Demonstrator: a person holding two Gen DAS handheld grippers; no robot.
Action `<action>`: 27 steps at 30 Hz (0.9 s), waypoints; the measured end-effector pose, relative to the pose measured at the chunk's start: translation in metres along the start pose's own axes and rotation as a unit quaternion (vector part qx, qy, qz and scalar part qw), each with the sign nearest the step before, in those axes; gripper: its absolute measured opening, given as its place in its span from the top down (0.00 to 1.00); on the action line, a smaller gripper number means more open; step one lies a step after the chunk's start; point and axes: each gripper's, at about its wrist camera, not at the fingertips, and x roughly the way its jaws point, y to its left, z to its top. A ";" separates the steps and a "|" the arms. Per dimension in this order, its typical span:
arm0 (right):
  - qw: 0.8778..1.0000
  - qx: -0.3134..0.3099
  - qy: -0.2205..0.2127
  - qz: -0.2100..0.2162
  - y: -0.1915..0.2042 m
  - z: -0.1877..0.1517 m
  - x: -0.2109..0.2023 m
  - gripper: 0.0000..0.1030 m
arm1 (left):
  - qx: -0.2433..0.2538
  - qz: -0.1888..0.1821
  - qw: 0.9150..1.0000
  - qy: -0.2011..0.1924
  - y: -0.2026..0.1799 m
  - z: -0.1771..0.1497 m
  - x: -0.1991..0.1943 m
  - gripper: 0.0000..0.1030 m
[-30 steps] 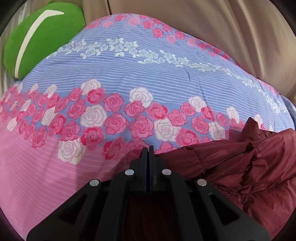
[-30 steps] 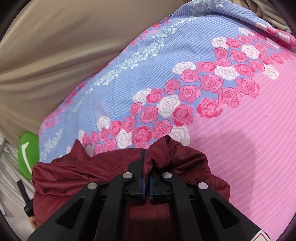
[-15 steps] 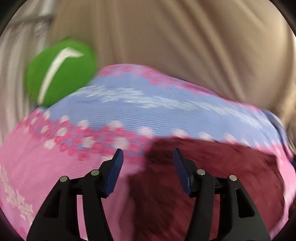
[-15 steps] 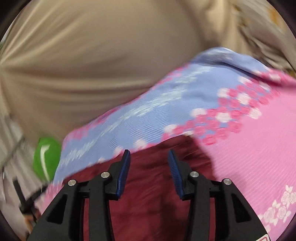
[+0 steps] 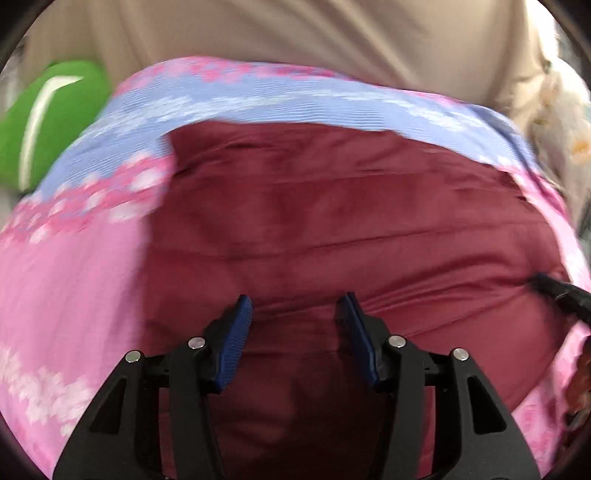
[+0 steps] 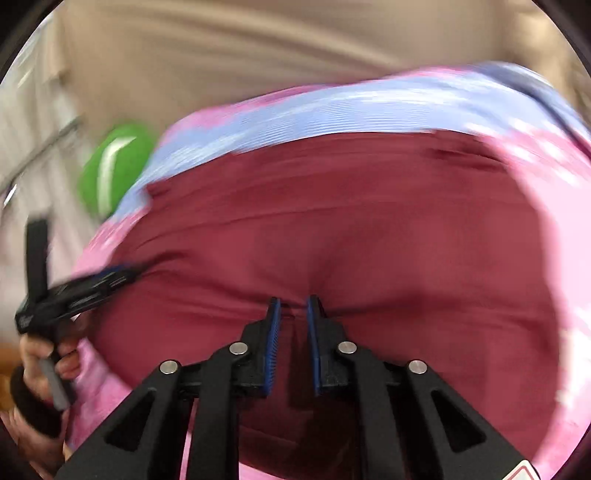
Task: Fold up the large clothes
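A wide beige cloth backdrop (image 5: 295,33) hangs in soft folds behind everything. Below it a large bedsheet (image 5: 70,280) covers the surface, pink with a lilac-blue band and blurred pink and white roses. Nothing here serves as a container.

The task's thing, a dark maroon garment (image 5: 332,221), lies spread on the middle of the sheet. It looks mostly flat, with long horizontal seams or creases and a straight far edge against the blue band. Both views are smeared by motion.

At the sheet's far left corner sits a green cushion (image 5: 48,122) with a white stripe, just off the sheet's edge. Pale patterned fabric (image 5: 561,122) shows at the far right edge.

The left gripper (image 5: 293,325) hovers over the near part of the garment, its blue-padded jaws standing apart with nothing between them; they have just closed slightly. In the right view a hand (image 6: 44,362) holds its handle at the garment's left edge.

The right gripper (image 6: 293,314) has just been closing. Its pads stand nearly together over a small pucker of maroon cloth; whether they pinch it cannot be told.
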 end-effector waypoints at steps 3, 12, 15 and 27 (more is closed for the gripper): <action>0.996 0.082 -0.010 -0.022 -0.064 -0.012 -0.021 1.00 | -0.025 0.031 0.999 0.000 0.031 -0.013 0.001 0.44; 0.992 0.092 -0.049 -0.067 -0.082 0.036 -0.049 0.67 | -0.082 0.003 0.996 -0.015 0.062 0.027 -0.013 0.42; 0.992 0.079 -0.064 -0.073 -0.081 0.079 -0.040 0.46 | -0.099 -0.014 0.995 -0.023 0.070 0.065 -0.002 0.36; 0.991 0.119 0.047 -0.040 -0.101 0.146 0.088 0.97 | -0.113 -0.065 0.989 0.064 0.073 0.139 0.114 0.78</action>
